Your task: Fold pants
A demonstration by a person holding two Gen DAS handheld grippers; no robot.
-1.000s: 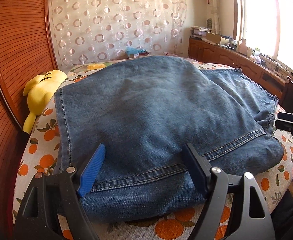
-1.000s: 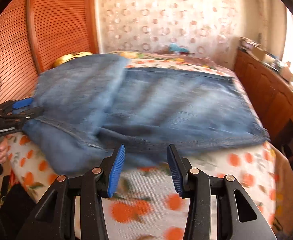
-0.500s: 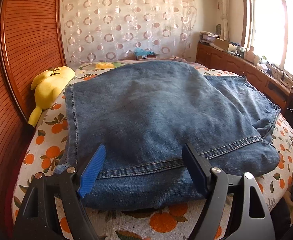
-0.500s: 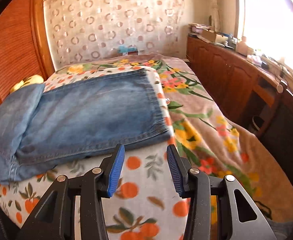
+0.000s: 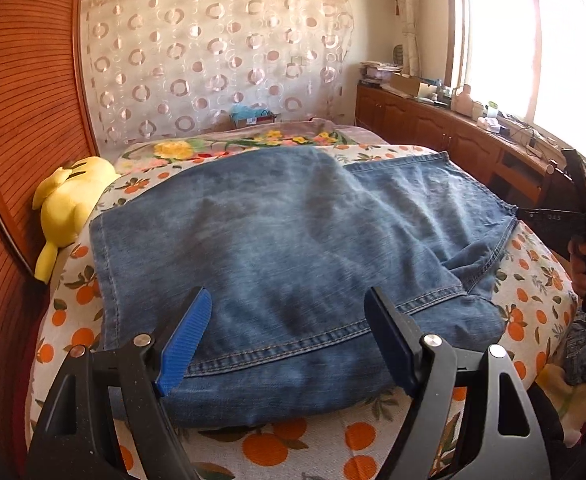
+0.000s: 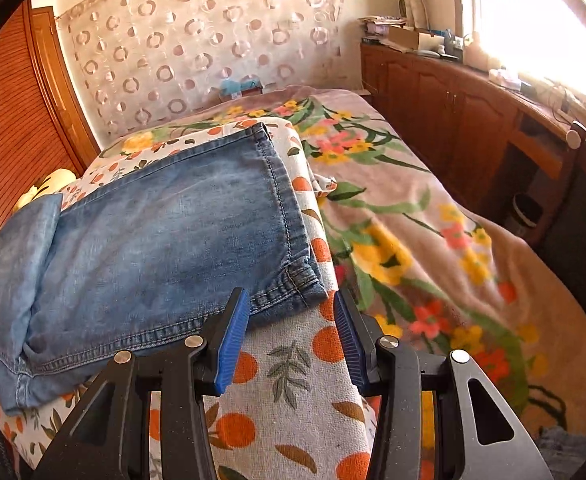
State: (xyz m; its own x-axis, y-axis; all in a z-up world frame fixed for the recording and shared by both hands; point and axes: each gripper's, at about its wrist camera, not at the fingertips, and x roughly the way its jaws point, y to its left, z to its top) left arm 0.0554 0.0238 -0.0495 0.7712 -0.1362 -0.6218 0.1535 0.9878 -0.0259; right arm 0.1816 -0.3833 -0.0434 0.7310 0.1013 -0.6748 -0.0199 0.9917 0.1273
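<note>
Blue jeans (image 5: 277, 248) lie folded over on the orange-print bed sheet (image 5: 269, 444), one layer doubled back over the left part. My left gripper (image 5: 289, 336) hovers open just above their near hem, touching nothing. In the right wrist view the jeans (image 6: 165, 240) stretch away to the left, with their hem corner (image 6: 297, 280) right in front of my right gripper (image 6: 289, 312). That gripper is about half open, with only sheet between its blue pads (image 6: 233, 332). In the left wrist view the right gripper (image 5: 581, 216) shows at the far right, held by a hand.
A yellow plush toy (image 5: 69, 200) lies against the wooden headboard (image 5: 21, 120) at the left. A floral blanket (image 6: 413, 220) covers the bed's right side. Wooden cabinets (image 6: 453, 120) with clutter run under the window. A small box (image 5: 253, 118) sits at the far end.
My right gripper has swung right along the bed, from the folded end of the jeans to the hem corner, and rolled. The left gripper has lifted back a little. Both openings are unchanged.
</note>
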